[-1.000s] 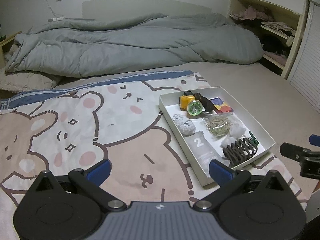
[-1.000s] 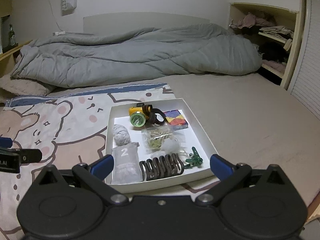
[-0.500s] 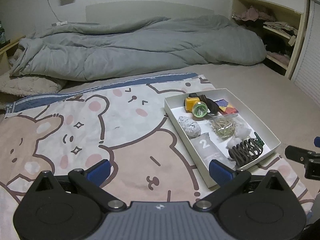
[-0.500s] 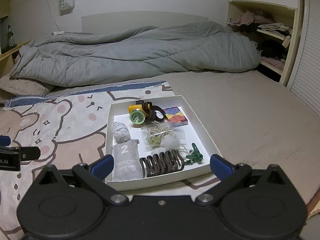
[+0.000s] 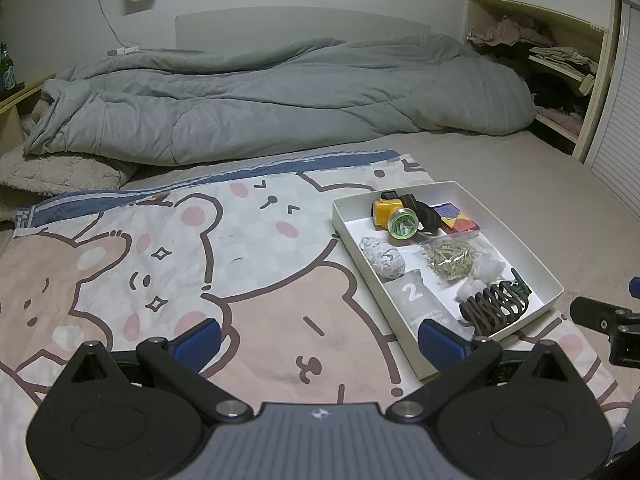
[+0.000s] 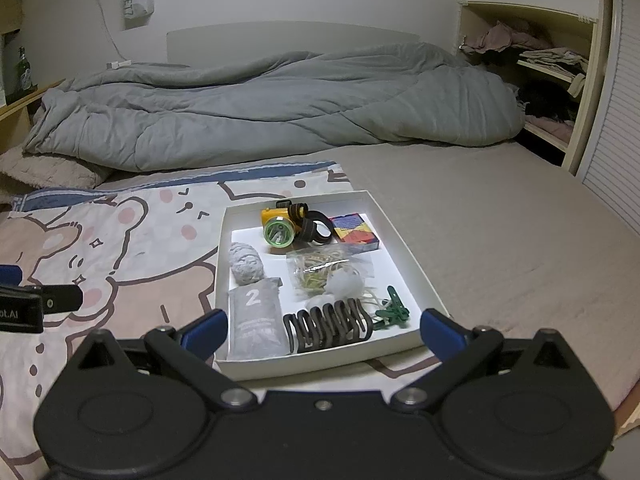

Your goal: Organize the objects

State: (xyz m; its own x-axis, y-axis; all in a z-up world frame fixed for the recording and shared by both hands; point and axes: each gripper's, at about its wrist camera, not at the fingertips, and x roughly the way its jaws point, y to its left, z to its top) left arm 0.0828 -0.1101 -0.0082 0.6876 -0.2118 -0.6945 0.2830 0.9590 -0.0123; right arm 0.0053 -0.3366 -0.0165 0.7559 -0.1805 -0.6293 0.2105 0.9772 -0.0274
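Observation:
A white tray [image 6: 416, 272] [image 5: 540, 264] lies on the bed and holds a yellow headlamp [image 6: 280, 226] [image 5: 394, 218], a colourful box [image 6: 354, 226], a grey ball [image 6: 246, 263] [image 5: 382, 256], a grey pouch marked 2 [image 6: 254, 320] [image 5: 418, 300], a bag of rubber bands [image 6: 320, 270] [image 5: 452, 258], a dark hair claw [image 6: 328, 322] [image 5: 496, 306] and a green clip [image 6: 392, 310]. My right gripper [image 6: 323, 330] stands open over the tray's near edge. My left gripper [image 5: 318, 342] stands open above the bear blanket [image 5: 160, 264], left of the tray. Neither holds anything.
A crumpled grey duvet [image 6: 260, 112] lies across the back of the bed. Open shelves [image 6: 552, 72] with clothes stand at the right wall. A green bottle [image 6: 22, 70] stands on a ledge at the left. Bare beige sheet [image 6: 500, 240] spreads right of the tray.
Both grippers have drawn back and risen slightly, so the tray looks a little smaller and farther. Both stay open; nothing in the tray has moved.

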